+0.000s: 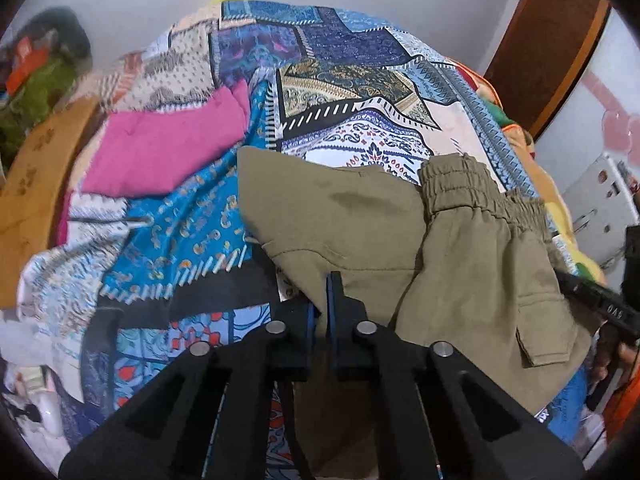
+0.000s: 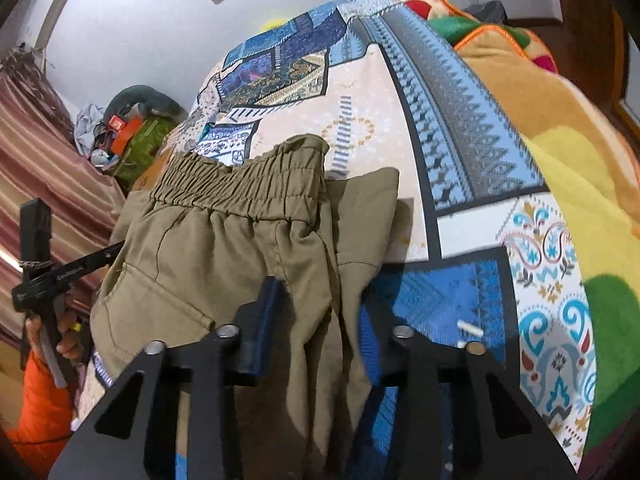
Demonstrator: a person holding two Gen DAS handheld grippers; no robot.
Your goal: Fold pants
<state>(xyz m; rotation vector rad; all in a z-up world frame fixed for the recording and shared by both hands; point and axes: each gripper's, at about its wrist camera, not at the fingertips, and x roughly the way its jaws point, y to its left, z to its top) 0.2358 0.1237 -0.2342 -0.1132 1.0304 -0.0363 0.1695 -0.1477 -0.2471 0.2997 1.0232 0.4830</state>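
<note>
The olive-khaki pants (image 1: 360, 216) lie folded over on the patterned bedspread (image 1: 352, 92), with the elastic waistband (image 1: 480, 188) at the far right and a flap pocket (image 1: 544, 340) near me. My left gripper (image 1: 320, 300) is shut on the near edge of the pants. In the right wrist view the pants (image 2: 224, 256) drape over my right gripper (image 2: 308, 320). Its jaws stand wide apart with cloth between them, and the right fingertip is hidden under the cloth. The waistband (image 2: 240, 184) lies at the far side.
A pink folded garment (image 1: 164, 152) lies on the bedspread to the left. A wooden headboard (image 1: 36, 184) stands at the far left. A yellow-green-orange blanket (image 2: 568, 168) covers the right side of the bed. A striped curtain (image 2: 48, 176) hangs at the left.
</note>
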